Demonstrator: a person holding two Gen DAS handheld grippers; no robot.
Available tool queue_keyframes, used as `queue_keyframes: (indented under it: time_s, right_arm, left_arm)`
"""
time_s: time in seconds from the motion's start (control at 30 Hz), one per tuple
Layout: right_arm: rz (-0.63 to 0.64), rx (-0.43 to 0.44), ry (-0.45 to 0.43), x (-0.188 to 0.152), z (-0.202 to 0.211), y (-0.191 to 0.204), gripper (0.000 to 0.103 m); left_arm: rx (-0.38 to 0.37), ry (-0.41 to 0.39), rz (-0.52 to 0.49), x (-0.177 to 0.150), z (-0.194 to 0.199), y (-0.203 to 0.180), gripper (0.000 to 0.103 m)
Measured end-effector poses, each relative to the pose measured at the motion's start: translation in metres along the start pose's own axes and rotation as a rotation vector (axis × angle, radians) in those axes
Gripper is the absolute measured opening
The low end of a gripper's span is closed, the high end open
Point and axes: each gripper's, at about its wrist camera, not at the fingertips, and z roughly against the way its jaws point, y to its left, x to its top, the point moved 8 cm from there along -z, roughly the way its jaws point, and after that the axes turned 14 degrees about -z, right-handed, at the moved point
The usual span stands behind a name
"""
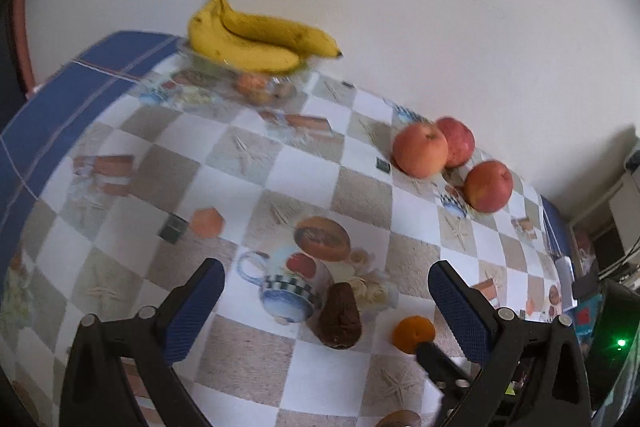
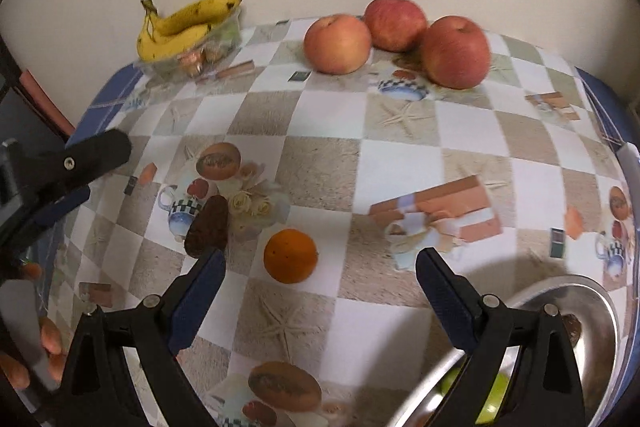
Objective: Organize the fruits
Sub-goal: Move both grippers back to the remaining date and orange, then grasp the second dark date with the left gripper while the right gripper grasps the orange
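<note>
An orange lies on the patterned tablecloth just ahead of my open, empty right gripper; it also shows in the left wrist view. A dark brown avocado lies between the fingers of my open, empty left gripper, and shows left of the orange in the right view. Three apples sit near the far wall. Bananas rest on a clear bowl at the far left. A metal bowl holding a green fruit is at my right gripper's lower right.
The table ends at a blue-bordered edge on the left and right. A white wall stands right behind the apples and bananas. The left gripper's black arm reaches in from the left of the right view. Clutter stands beyond the table's right end.
</note>
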Motion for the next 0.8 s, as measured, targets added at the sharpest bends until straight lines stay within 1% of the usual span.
queue_keyframes:
  time_s: [0.1, 0.17, 0.23, 0.27, 0.33, 0.4, 0.47, 0.5, 0.57, 0.6, 0.63, 0.67, 0.73, 0.8]
  right_arm:
    - [0.015, -0.006, 0.014, -0.001, -0.010, 0.004, 0.096]
    - [0.029, -0.021, 0.016, -0.002, -0.016, 0.005, 0.096]
    - [0.038, -0.030, 0.024, -0.004, -0.022, 0.005, 0.093]
    - [0.040, -0.031, 0.027, -0.005, -0.024, 0.006, 0.091]
    - [0.047, -0.042, 0.035, -0.006, -0.031, 0.006, 0.078]
    - [0.045, -0.042, 0.041, -0.007, -0.034, 0.005, 0.076]
    - [0.049, -0.039, 0.043, -0.007, -0.036, 0.006, 0.071]
    - [0.057, -0.039, 0.038, -0.007, -0.036, 0.007, 0.069]
    - [0.066, -0.028, 0.038, -0.007, -0.037, 0.010, 0.064]
    - [0.067, -0.024, 0.037, -0.007, -0.037, 0.011, 0.060]
    - [0.071, -0.021, 0.037, -0.007, -0.037, 0.012, 0.056]
    - [0.075, -0.020, 0.038, -0.007, -0.037, 0.014, 0.054]
    - [0.090, -0.026, 0.035, -0.008, -0.037, 0.016, 0.047]
    - [0.095, -0.027, 0.035, -0.009, -0.037, 0.017, 0.043]
  left_arm:
    - [-0.001, 0.045, -0.004, -0.008, -0.016, -0.004, 0.101]
    - [-0.015, 0.078, 0.000, -0.014, -0.026, -0.007, 0.094]
    - [-0.036, 0.108, 0.010, -0.022, -0.037, -0.011, 0.090]
    - [-0.038, 0.123, 0.011, -0.025, -0.042, -0.013, 0.090]
    - [-0.050, 0.150, 0.013, -0.031, -0.050, -0.016, 0.087]
    - [-0.052, 0.170, 0.013, -0.034, -0.055, -0.017, 0.081]
    - [-0.041, 0.187, 0.002, -0.038, -0.059, -0.018, 0.066]
    - [-0.039, 0.197, 0.000, -0.040, -0.061, -0.018, 0.063]
    - [-0.035, 0.196, -0.005, -0.041, -0.062, -0.018, 0.052]
    - [-0.036, 0.198, -0.009, -0.041, -0.062, -0.019, 0.050]
    - [-0.039, 0.200, -0.008, -0.042, -0.062, -0.020, 0.045]
    - [-0.042, 0.201, -0.005, -0.043, -0.062, -0.019, 0.040]
    - [-0.058, 0.208, 0.004, -0.043, -0.063, -0.020, 0.034]
    - [-0.058, 0.210, 0.002, -0.044, -0.063, -0.020, 0.034]
